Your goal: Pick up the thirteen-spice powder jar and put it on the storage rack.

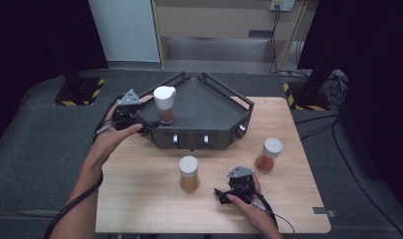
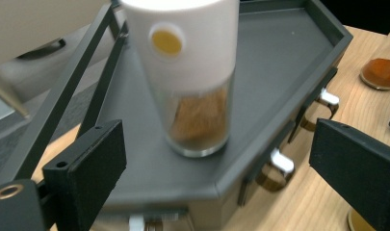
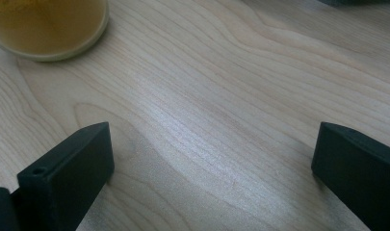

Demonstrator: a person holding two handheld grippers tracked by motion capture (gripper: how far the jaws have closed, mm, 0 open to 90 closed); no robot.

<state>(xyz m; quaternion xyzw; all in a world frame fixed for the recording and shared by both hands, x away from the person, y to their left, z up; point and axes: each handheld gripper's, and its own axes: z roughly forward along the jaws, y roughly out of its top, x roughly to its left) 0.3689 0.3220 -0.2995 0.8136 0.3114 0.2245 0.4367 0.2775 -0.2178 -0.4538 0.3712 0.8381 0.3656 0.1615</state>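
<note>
Step in hand, as I read it: loading spice jars from the table [image 1: 139, 199] onto the dark tray [image 1: 209, 112]. One jar [image 1: 164, 104], white cap over brown powder, stands upright on the tray's left part, just inside its near-left wall. The left gripper [image 1: 139, 122] sits just left of that wall; in the left gripper view its jaws stand wide apart with the jar [image 2: 192, 77] ahead of them and between their lines, neither pad touching it, so this jar looks set down and released. Two more jars are on the bare wood: the middle jar [image 1: 188, 173] near the tray's front edge, and the right jar [image 1: 268, 155] farther right. The right gripper [image 1: 224, 194] rests low near the table's near edge, just right of the middle jar, jaws open and empty; in the right gripper view the wood lies between them, with a jar base [image 3: 48, 26] at far left. Next move, in my judgement: clear the left gripper back from the tray without clipping the jar, then close around the middle jar's body, keep it upright, and lift it over the tray wall.
</note>
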